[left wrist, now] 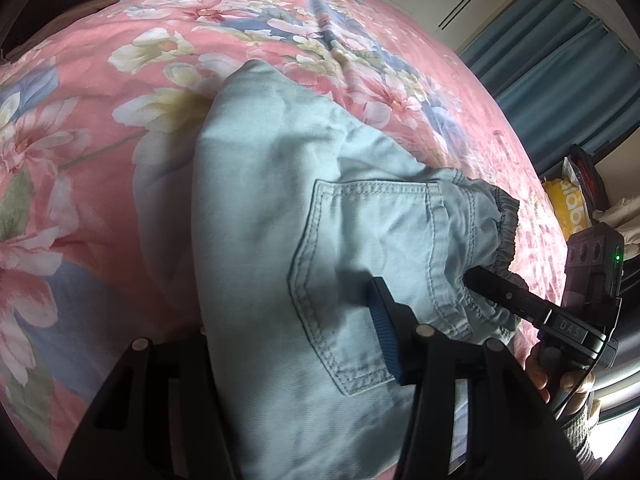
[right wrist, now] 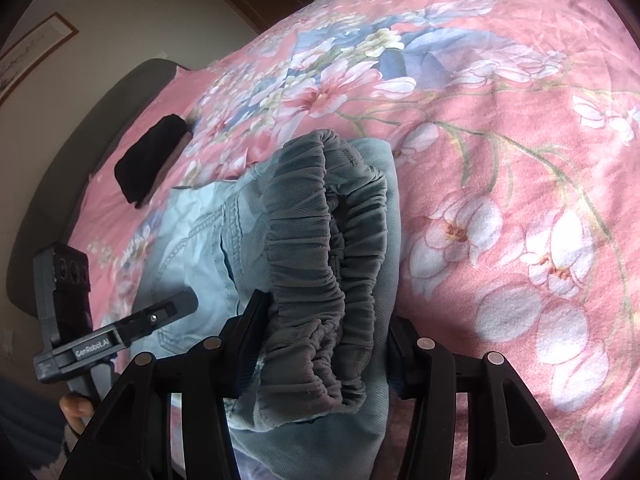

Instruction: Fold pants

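Light blue denim pants lie folded on the pink floral bedspread, back pocket up, elastic waistband toward the right gripper. My left gripper straddles the cloth near the pocket; its right blue-padded finger rests on top, the left finger is hidden by denim. My right gripper is shut on the bunched waistband, cloth filling the gap between its fingers. It also shows in the left wrist view, and the left gripper shows in the right wrist view.
A black item lies on the bed near the dark headboard. Blue curtains and a yellow bag stand beyond the bed's edge. The bedspread stretches wide around the pants.
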`<move>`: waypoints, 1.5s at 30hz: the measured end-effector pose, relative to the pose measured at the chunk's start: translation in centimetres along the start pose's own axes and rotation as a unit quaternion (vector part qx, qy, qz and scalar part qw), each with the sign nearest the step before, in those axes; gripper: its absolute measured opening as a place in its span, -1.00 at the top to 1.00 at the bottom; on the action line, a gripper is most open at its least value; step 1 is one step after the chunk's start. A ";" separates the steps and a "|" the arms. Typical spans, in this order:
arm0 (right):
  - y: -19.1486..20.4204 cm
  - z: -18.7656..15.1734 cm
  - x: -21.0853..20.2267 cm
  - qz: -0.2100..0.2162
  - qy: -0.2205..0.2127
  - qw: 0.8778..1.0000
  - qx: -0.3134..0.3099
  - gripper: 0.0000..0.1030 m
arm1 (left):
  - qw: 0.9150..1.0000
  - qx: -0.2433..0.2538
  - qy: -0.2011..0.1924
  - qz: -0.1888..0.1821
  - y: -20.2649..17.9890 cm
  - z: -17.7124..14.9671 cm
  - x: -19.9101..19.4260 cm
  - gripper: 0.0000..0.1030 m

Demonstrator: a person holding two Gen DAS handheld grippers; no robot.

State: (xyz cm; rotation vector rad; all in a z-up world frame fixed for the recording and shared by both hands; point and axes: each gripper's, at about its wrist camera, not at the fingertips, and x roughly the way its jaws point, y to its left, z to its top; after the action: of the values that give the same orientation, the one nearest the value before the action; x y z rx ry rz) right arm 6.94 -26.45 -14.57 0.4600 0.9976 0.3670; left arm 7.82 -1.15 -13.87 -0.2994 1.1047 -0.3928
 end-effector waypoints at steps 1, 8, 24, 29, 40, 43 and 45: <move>0.0 0.0 0.0 0.001 0.000 1.000 0.000 -0.01 | 1.000 0.000 0.000 -0.001 0.0 0.0 0.0 -0.01; 0.0 0.0 0.0 -0.001 0.001 1.000 -0.001 -0.01 | 1.000 0.001 -0.001 0.001 -0.1 0.0 0.1 0.00; 0.0 0.1 0.2 -0.008 -0.001 1.000 -0.007 -0.01 | 1.000 0.007 -0.002 0.009 -0.3 -0.1 0.1 0.00; 0.1 0.1 0.2 -0.009 -0.001 1.000 -0.008 -0.01 | 1.000 0.011 -0.002 0.013 -0.4 -0.1 0.2 0.00; 0.0 0.2 0.1 -0.018 -0.005 1.000 -0.017 -0.01 | 0.999 0.020 -0.001 0.025 -0.6 -0.1 0.1 0.00; -0.2 0.2 0.0 -0.018 -0.006 1.000 -0.018 -0.01 | 0.999 0.021 -0.001 0.027 -0.6 -0.1 0.2 0.00; -0.2 0.3 -0.1 -0.020 -0.007 1.000 -0.021 -0.01 | 0.999 0.022 -0.001 0.029 -0.7 -0.1 0.2 0.00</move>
State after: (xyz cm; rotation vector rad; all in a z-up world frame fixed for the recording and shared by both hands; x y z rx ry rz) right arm 7.14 -26.70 -14.48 0.4044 0.9832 0.3476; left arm 7.73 -1.92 -13.78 -0.2291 1.0989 -0.3654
